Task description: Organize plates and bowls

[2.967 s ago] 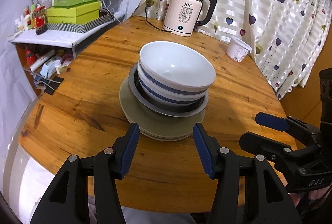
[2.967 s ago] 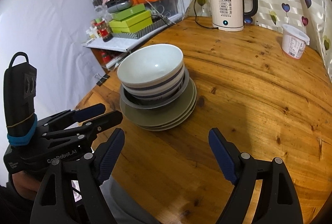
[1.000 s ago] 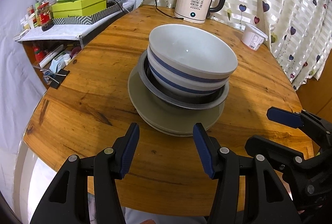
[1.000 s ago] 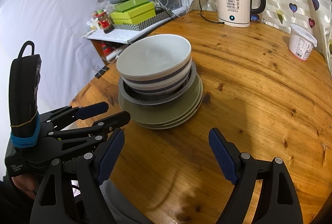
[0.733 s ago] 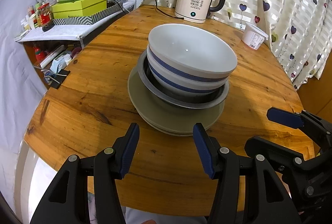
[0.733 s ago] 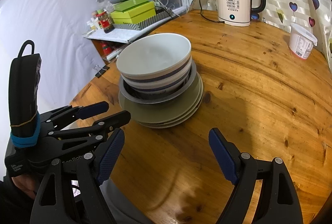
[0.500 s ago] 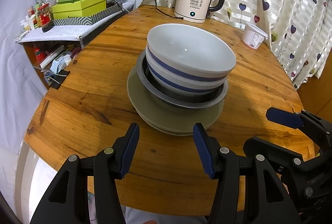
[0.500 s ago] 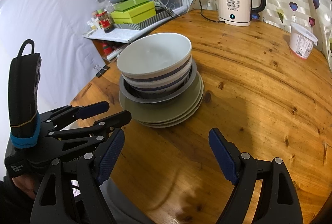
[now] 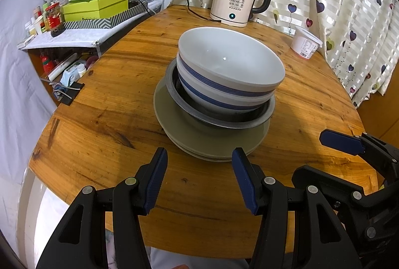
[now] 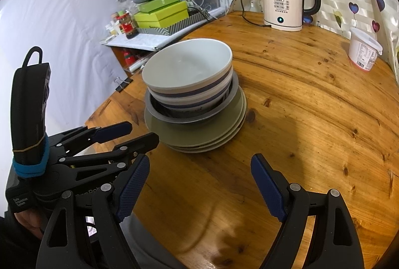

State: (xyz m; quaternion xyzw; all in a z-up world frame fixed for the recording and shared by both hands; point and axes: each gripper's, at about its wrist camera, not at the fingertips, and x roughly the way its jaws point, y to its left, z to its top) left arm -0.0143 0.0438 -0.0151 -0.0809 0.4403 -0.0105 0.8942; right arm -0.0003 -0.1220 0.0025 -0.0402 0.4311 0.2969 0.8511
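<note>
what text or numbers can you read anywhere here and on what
"55°C": display on the kettle.
"Data Acquisition System": left gripper body, small.
Kettle button labels and lid brand: too small.
White tub label: too small.
Green boxes: print too small.

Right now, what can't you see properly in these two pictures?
- How many green plates: both views, only edges show under the metal bowl.
- How many striped bowls are nested: both views, the top one fills the rest.
- Metal bowl's inside: both views, hidden by the striped bowls.
- White tub label: both views, print too small.
- Right gripper handle: right wrist view, cut by the bottom edge.
</note>
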